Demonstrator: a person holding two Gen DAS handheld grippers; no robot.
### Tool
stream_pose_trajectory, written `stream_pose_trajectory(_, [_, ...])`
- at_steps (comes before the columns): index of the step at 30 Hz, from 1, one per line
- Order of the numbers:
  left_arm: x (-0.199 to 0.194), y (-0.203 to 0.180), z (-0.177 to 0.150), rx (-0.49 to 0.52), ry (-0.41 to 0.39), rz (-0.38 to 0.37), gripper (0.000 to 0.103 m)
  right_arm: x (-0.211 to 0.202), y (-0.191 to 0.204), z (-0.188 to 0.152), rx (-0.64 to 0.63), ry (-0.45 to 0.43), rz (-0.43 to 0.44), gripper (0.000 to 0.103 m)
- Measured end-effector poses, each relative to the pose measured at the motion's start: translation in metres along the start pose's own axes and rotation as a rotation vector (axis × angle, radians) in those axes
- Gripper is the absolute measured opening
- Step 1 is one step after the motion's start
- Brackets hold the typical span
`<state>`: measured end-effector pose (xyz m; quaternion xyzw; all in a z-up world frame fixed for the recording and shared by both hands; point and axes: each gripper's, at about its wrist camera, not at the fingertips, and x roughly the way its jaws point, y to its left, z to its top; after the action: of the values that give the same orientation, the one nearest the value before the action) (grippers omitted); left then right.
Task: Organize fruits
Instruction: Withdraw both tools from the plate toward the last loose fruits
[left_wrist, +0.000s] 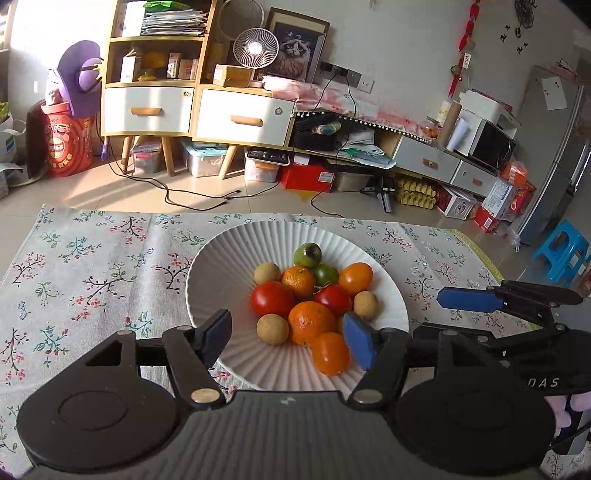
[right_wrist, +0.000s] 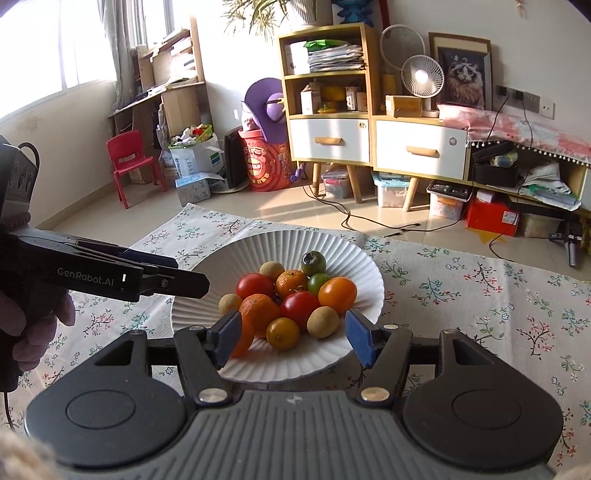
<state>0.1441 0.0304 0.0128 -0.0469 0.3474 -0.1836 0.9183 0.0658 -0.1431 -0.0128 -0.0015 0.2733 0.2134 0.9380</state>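
A white ribbed plate (left_wrist: 229, 266) (right_wrist: 354, 266) sits on the floral cloth and holds several fruits: red tomatoes (left_wrist: 272, 299) (right_wrist: 255, 286), oranges (left_wrist: 311, 322) (right_wrist: 258, 308), orange tomatoes (left_wrist: 330, 353) (right_wrist: 337, 294), brown longans (left_wrist: 272, 329) (right_wrist: 323, 322) and green fruits (left_wrist: 307, 254) (right_wrist: 313, 261). My left gripper (left_wrist: 288, 338) is open and empty, just above the plate's near side. It also shows in the right wrist view (right_wrist: 177, 275) at the plate's left. My right gripper (right_wrist: 291, 338) is open and empty over the plate's near rim, and shows in the left wrist view (left_wrist: 467, 299) to the plate's right.
The floral cloth (left_wrist: 92, 266) (right_wrist: 480, 295) covers the table on both sides of the plate. Its far edge (left_wrist: 221, 214) drops to a tiled floor with cabinets, boxes and cables behind.
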Motion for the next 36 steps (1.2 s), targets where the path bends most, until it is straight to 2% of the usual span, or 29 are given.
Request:
stream_pose_trajectory(4, [-0.009,0.001,-0.009,0.002,-0.002,0.018,0.071,-0.007,0.005,-0.005,0.005,0.004,-0.003,0.063])
stream_pose_trajectory(11, [-0.02,0.002,-0.024,0.003,0.009,0.044,0.075,-0.016,0.014,-0.013,0.014,0.01,0.003,0.07])
stream_pose_trajectory(13, [-0.022,0.001,-0.028,0.008,0.007,0.053,0.082,-0.018,0.017,-0.016,0.013,0.015,0.005,0.072])
stream_pose_trajectory(20, [-0.024,-0.002,-0.041,0.029,0.015,0.072,0.086,-0.018,0.022,-0.026,0.022,0.034,0.003,0.082])
stream_pose_trajectory(22, [-0.025,-0.003,-0.046,0.033,0.015,0.08,0.093,-0.018,0.023,-0.029,0.028,0.035,0.001,0.085])
stream_pose_trajectory(26, [-0.025,-0.003,-0.055,0.029,0.004,0.096,0.094,-0.016,0.026,-0.036,0.04,0.031,-0.016,0.096])
stream_pose_trajectory(30, [-0.019,-0.003,-0.066,0.037,0.02,0.129,0.094,-0.009,0.033,-0.05,0.028,0.043,-0.078,0.102])
stream_pose_trajectory(36, [-0.006,0.0,-0.077,0.065,0.045,0.197,0.094,0.002,0.041,-0.064,-0.025,0.086,-0.12,0.102])
